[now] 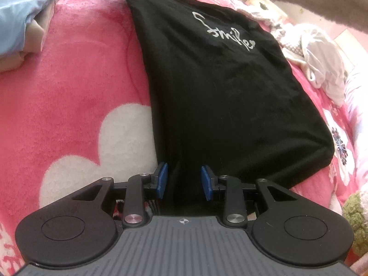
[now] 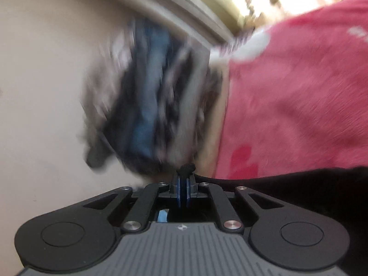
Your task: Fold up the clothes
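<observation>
While your right hand-held gripper (image 2: 183,189) pinches a black T-shirt (image 1: 218,96) edge, the shirt lies lengthwise on the pink blanket (image 1: 76,73) — left hand-held gripper (image 1: 184,181) spread over its hem. Likely mid-fold; carry the pinched edge across evenly.

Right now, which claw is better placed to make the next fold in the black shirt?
Right claw: it's shut on the black shirt's fabric. Left claw is open over the hem, holding nothing.
</observation>
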